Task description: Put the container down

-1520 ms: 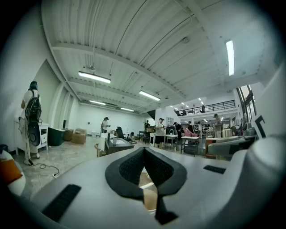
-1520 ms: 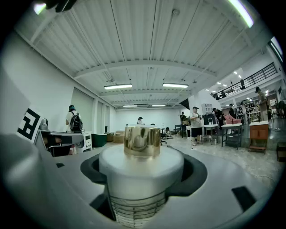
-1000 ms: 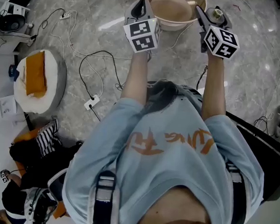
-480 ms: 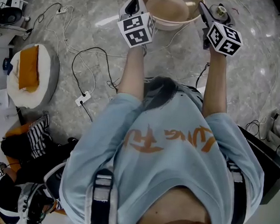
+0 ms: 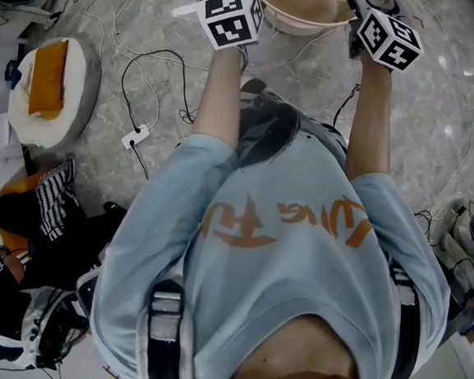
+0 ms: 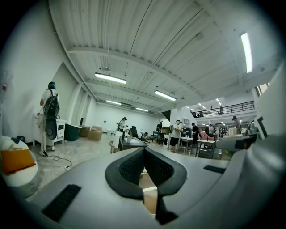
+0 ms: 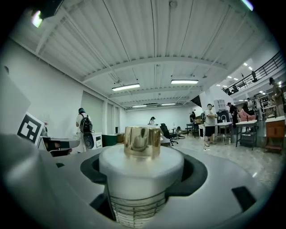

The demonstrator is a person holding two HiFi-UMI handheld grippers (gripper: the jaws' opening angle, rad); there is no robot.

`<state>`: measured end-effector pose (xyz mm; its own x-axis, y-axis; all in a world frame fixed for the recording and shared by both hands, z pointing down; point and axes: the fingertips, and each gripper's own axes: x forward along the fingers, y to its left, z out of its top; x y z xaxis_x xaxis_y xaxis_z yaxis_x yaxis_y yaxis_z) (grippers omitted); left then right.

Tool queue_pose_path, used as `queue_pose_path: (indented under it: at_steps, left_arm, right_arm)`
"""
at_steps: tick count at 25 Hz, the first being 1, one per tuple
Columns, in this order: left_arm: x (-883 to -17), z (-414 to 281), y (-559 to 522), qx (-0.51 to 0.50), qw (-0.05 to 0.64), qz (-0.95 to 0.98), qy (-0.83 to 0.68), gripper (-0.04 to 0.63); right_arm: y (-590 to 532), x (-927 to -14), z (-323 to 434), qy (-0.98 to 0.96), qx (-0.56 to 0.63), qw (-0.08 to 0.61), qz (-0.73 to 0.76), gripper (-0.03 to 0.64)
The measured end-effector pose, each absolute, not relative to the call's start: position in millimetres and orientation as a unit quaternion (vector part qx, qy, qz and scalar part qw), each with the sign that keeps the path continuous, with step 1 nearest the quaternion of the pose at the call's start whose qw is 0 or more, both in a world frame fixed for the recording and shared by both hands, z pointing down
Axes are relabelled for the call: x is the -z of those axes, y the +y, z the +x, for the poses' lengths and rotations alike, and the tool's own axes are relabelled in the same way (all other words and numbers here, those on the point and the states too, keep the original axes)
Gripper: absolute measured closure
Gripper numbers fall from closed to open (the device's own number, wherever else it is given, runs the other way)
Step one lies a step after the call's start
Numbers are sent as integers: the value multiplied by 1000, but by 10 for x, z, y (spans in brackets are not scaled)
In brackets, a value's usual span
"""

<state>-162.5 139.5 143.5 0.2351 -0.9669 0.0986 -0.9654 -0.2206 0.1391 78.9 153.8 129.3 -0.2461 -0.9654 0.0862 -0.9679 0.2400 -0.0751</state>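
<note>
Jaws of my right gripper (image 7: 143,174) clamp a white container (image 7: 140,166) with a gold cap (image 7: 142,141). On my left gripper (image 6: 144,154) the jaws pinch nearly together on a tan bowl (image 5: 306,16)

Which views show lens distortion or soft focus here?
Both gripper views bend the ceiling fisheye-style inside black corners; right gripper view renders the white bottle with gold cap slightly soft; head view is sharp but crops the beige round basin at its top edge.

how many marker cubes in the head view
2: one marker cube on the left gripper, left of the bowl; the other on the right gripper, right of it. None seems hidden.
</note>
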Motion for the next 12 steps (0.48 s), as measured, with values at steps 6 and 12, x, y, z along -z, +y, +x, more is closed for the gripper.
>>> queue_pose_path:
  at_steps: [6,12]
  left_arm:
    - [-1550,-1665,1000,10,91,777,-622,569]
    - [-1771,-1487,310,4,98,788,-608,569]
  right_arm:
    - [1136,-1403,753,-794,-51,18,606,256]
    - [565,-1568,992,-776,-47,19,628,256]
